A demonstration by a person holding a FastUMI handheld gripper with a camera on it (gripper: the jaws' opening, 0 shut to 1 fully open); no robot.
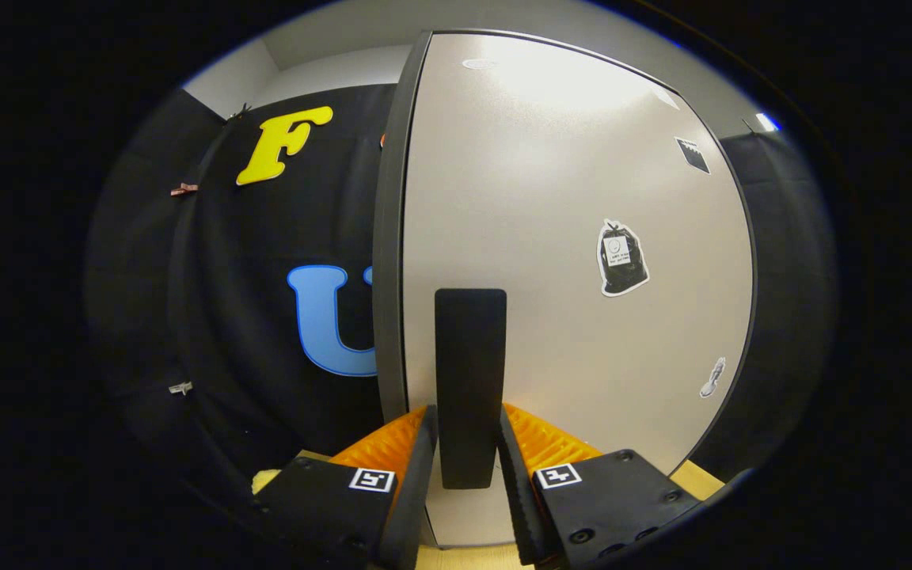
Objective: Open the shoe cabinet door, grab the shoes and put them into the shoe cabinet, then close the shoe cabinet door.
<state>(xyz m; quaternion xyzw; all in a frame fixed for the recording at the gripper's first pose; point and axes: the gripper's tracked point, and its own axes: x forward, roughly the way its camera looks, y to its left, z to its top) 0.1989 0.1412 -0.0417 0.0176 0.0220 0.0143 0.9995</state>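
The gripper [468, 443] has its two fingers pinching a tall, flat black handle [469, 372], one finger pressed on each side of it. The handle stands straight up between the fingers and sticks out past their tips.

The handle is fixed to the big, smooth, light grey door [567, 237] of the shoe cabinet. The door looks swung a little way out, because its dark side edge [389, 237] shows just beside the handle. I cannot tell if it is being opened or closed.

To do this step well, I think the grip should stay snug, and the hand should follow the round path of the door, so the handle does not slip out or twist.

On the door beyond the fingers sit a black bag sticker [622, 257] and a small pale shoe sticker [713, 377]. A light wood floor [464, 554] lies under the fingers.
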